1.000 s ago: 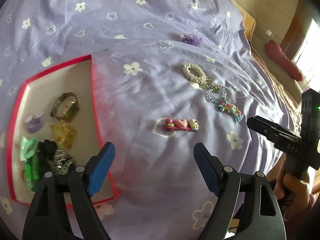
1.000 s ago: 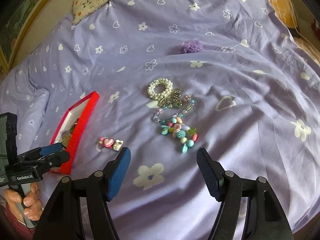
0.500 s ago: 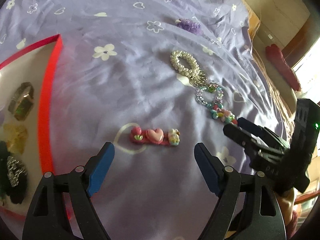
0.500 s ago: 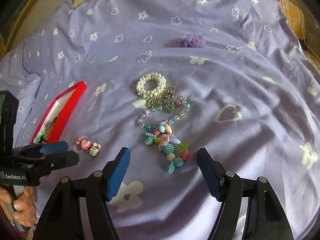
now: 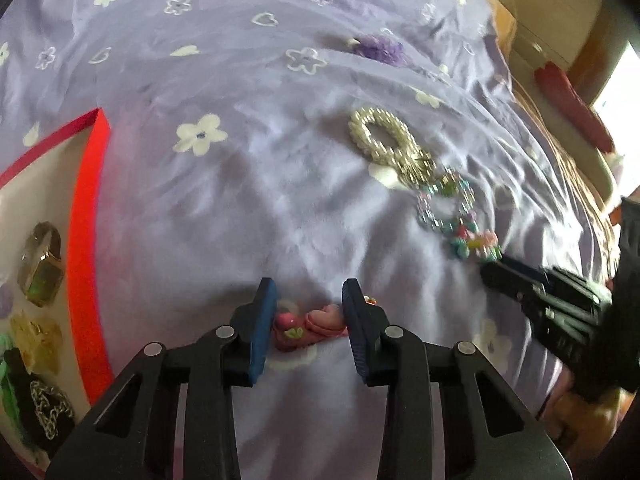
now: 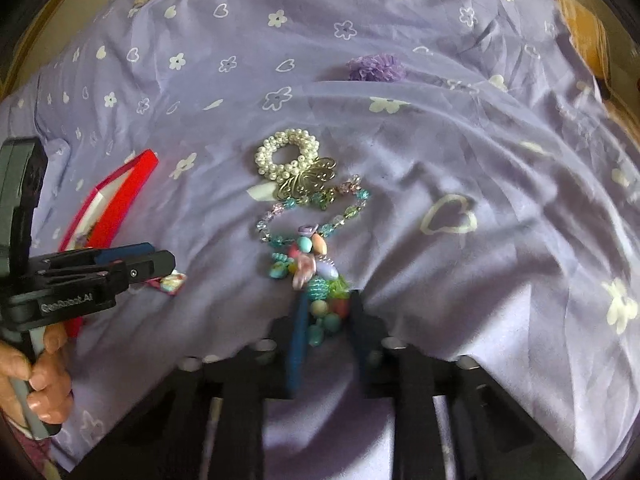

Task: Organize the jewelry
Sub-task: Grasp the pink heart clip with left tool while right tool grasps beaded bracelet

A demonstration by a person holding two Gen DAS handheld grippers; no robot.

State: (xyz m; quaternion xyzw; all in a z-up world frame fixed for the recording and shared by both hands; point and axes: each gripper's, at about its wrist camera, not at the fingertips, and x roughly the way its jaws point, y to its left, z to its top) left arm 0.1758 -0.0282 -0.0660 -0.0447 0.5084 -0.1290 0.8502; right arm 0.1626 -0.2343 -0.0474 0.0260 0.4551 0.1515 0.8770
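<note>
Purple flowered bedsheet (image 5: 248,208) carries the job, partly done: a watch (image 5: 40,268) and hair ties (image 5: 24,392) lie in the red tray (image 5: 86,240). Left tool (image 5: 306,320) is closing around the pink hair clip (image 5: 308,324), right tool (image 6: 326,320) closing around the beaded bracelet (image 6: 316,240); pearl bracelet (image 6: 288,154) and purple flower (image 6: 376,68) wait.

Both wrist cameras look steeply down, close, sharing the purple bedspread (image 5: 280,208).

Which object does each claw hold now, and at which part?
Both are closing: left claw around the pink hair clip, right claw around the beaded bracelet's charm cluster.
</note>
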